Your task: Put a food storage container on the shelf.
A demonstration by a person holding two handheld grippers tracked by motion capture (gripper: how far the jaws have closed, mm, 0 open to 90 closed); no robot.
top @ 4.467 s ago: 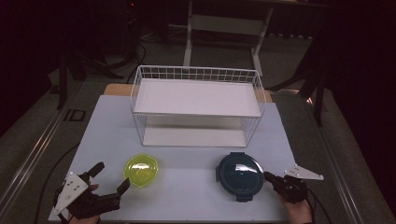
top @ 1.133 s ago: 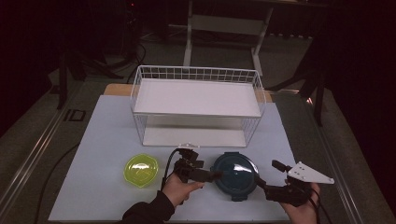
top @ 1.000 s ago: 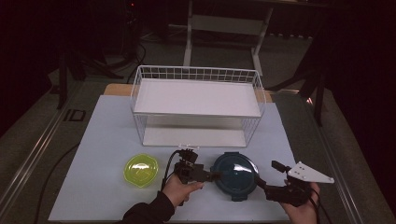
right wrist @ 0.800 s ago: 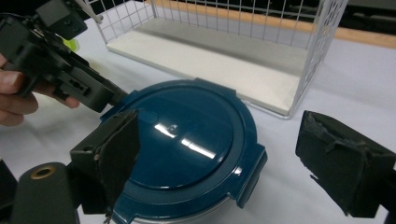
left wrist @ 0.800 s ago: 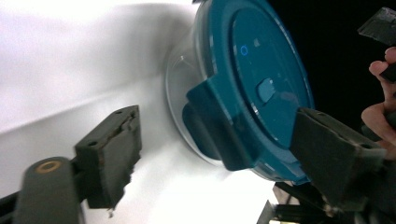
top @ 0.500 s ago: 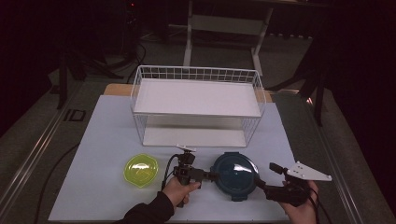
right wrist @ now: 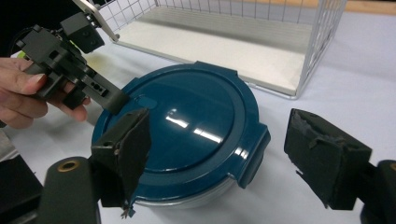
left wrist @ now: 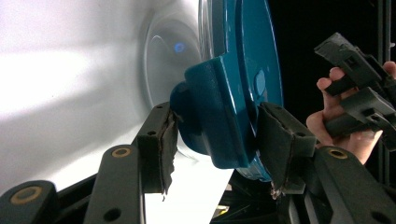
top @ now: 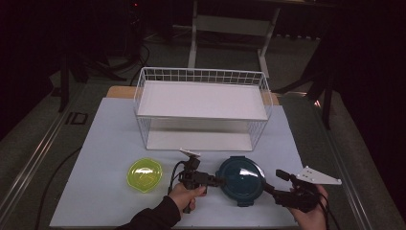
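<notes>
We see the left gripper [left wrist: 217, 135], held level, jaws just closing on the teal lid's [top: 242, 176] clip, while the right gripper [right wrist: 217, 163] gapes beside it.

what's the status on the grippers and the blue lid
Left gripper jaws just closing around a lid tab. Right gripper open, straddling the blue lid near edge. Nothing in the way; yellow bowl sits apart.
</notes>
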